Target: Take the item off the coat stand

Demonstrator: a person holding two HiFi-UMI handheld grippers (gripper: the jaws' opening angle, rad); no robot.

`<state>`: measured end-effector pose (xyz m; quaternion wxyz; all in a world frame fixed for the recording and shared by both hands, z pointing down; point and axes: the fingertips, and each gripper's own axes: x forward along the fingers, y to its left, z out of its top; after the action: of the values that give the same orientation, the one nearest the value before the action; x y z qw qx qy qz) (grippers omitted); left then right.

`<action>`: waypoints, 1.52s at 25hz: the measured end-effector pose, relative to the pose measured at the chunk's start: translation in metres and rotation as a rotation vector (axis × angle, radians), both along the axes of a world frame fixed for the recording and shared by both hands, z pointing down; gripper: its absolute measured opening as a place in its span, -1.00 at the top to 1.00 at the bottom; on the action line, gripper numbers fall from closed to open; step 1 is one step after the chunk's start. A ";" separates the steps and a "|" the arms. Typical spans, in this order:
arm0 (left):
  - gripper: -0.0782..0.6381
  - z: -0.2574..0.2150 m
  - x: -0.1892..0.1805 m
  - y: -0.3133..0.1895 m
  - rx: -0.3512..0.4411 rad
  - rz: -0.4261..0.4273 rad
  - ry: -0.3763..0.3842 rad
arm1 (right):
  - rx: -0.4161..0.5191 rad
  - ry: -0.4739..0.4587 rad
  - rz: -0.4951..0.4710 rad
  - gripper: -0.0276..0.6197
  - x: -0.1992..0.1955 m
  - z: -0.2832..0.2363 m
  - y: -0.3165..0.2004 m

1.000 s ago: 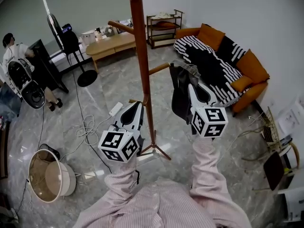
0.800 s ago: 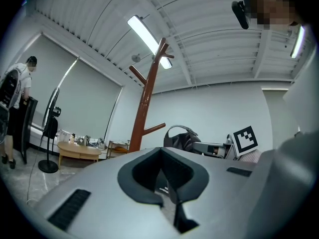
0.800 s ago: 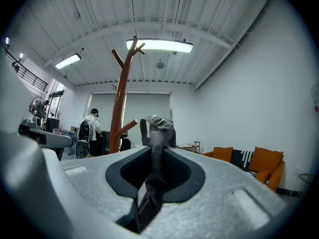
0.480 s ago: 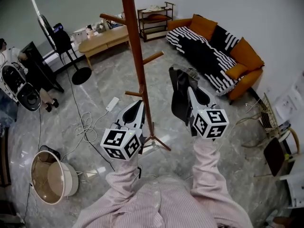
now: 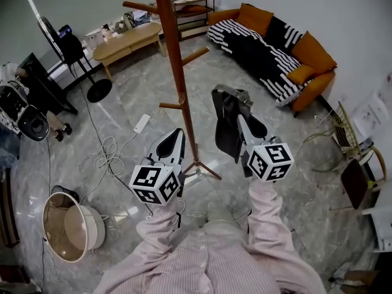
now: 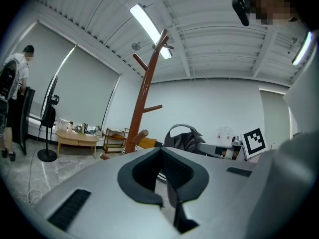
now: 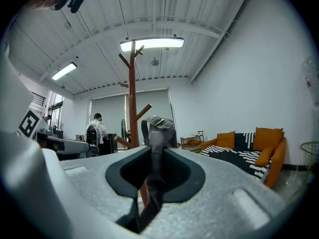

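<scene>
The dark bag (image 5: 225, 130) was held just right of the coat stand (image 5: 176, 72), its strap pinched in the right gripper (image 5: 241, 114) so it hung clear of the pegs. The left gripper (image 5: 177, 135), closed and empty, was parked beside the stand, apparently unneeded.

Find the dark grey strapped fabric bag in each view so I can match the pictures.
Head view: the dark grey strapped fabric bag hangs right of centre, just right of the pole.
Left gripper view: low, slightly right of centre.
Right gripper view: dead centre, its strap running down between the jaws.
Shared landmark: the tall brown wooden coat stand.
</scene>
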<state>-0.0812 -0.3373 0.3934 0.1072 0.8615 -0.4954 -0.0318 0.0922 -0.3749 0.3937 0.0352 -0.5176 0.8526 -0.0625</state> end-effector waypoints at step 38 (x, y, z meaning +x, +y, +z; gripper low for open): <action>0.78 0.025 -0.041 0.033 0.007 -0.170 -0.033 | -0.039 -0.083 -0.084 0.72 0.002 0.034 0.041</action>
<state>-0.1224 -0.3046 0.4183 0.0929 0.8169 -0.5685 -0.0284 0.0946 -0.3335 0.4279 0.0580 -0.4790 0.8699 -0.1018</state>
